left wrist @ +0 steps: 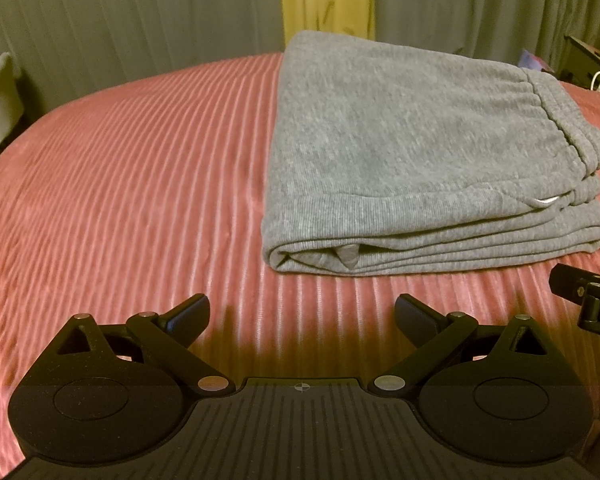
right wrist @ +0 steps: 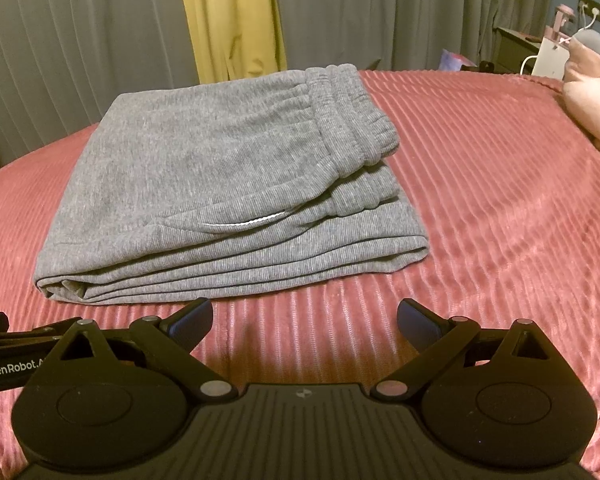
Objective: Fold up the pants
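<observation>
Pink ribbed bedspread (right wrist: 480, 184) carries the grey pants (right wrist: 220, 176), folded into a stacked rectangle near the bed's far edge, with grey curtains (right wrist: 80, 40) and a yellow one (right wrist: 232, 16) behind. The waistband faces right and the folded end left, so the long axis runs left-right. A pink pillow (right wrist: 592, 96) lies far right. Left gripper (left wrist: 302, 316) and right gripper (right wrist: 305, 318) hover just short of the pants, jaws spread, nothing between.

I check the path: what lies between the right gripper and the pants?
Nothing but bare bedspread separates the open right gripper from the folded pants, as the right wrist view shows.
</observation>
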Demonstrator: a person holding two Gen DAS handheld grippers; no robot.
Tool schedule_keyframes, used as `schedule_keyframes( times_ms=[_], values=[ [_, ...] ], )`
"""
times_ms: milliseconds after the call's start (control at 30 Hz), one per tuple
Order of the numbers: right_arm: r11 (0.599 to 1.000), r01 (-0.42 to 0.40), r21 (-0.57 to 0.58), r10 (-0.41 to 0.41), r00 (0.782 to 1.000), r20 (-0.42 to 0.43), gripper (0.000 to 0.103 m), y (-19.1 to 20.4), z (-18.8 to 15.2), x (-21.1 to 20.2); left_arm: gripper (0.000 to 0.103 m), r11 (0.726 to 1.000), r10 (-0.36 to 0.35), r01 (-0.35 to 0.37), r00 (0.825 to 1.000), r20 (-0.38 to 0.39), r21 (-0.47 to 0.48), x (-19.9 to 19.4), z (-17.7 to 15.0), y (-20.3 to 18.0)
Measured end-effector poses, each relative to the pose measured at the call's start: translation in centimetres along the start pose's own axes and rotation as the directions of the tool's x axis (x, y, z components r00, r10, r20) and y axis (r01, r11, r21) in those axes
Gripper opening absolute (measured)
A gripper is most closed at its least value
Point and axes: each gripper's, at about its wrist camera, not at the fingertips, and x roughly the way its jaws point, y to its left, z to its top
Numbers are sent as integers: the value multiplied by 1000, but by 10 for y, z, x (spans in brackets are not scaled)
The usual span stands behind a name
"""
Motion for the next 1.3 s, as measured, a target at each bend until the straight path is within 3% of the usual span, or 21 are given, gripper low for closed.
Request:
schedule_keyframes(
  times_ms=[1300],
  values=[
    [1000, -2, 1, 2, 1000, 1, 99, 0, -1, 0, 101, 1000, -4, 4, 1000, -6, -11, -1, 1, 0]
  ],
)
